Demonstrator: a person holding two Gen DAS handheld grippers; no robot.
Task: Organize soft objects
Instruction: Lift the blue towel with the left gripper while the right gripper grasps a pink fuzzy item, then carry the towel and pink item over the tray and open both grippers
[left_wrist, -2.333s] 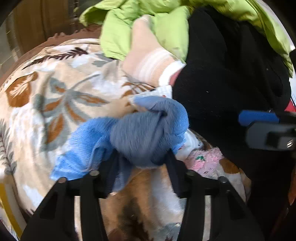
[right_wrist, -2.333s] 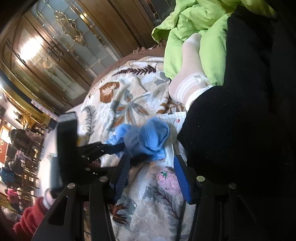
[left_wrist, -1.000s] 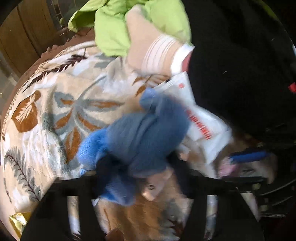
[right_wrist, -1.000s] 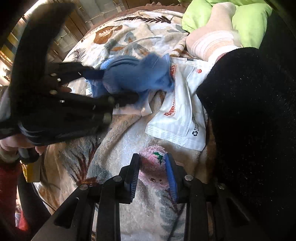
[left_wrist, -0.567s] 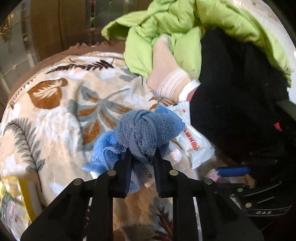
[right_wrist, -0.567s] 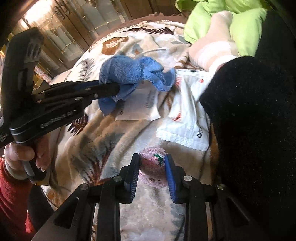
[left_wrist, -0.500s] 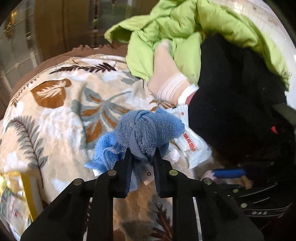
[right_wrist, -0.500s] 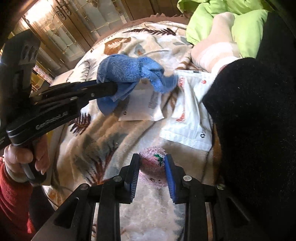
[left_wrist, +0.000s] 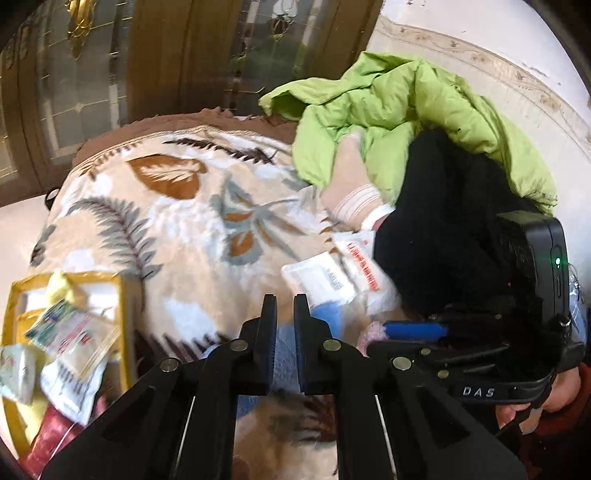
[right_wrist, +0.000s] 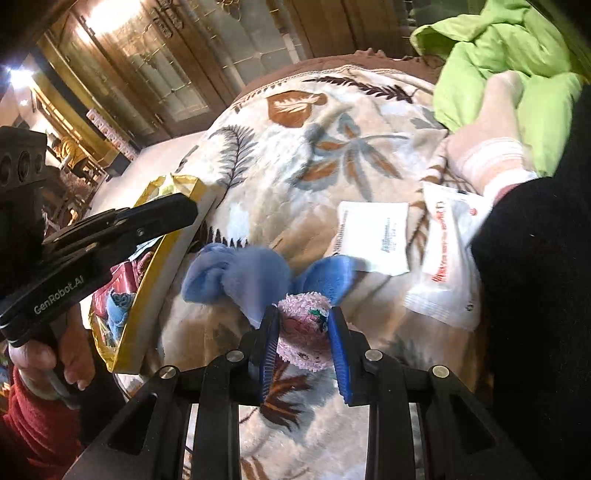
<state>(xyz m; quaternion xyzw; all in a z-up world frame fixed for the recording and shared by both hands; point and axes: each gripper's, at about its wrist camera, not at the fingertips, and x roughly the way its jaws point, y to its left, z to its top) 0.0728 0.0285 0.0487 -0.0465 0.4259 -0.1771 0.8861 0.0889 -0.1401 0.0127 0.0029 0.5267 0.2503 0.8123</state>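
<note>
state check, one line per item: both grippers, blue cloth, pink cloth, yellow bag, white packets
left gripper: nearly shut, nothing between its fingers
right gripper: shut on pink cloth
blue cloth: loose on the blanket, bunched, held by neither gripper
pink cloth: rolled up, pinched between the right fingers
yellow bag: open, packets and cloths inside
white packets: flat on the blanket, sealed as far as visible

two grippers, left (left_wrist: 285, 306) and right (right_wrist: 303, 317), one blue cloth (right_wrist: 255, 280), one pink fuzzy sock (right_wrist: 304, 336), two white packets (right_wrist: 373, 236) (right_wrist: 443, 266), one green jacket (left_wrist: 406, 107), one yellow-rimmed box (right_wrist: 162, 273)
</note>
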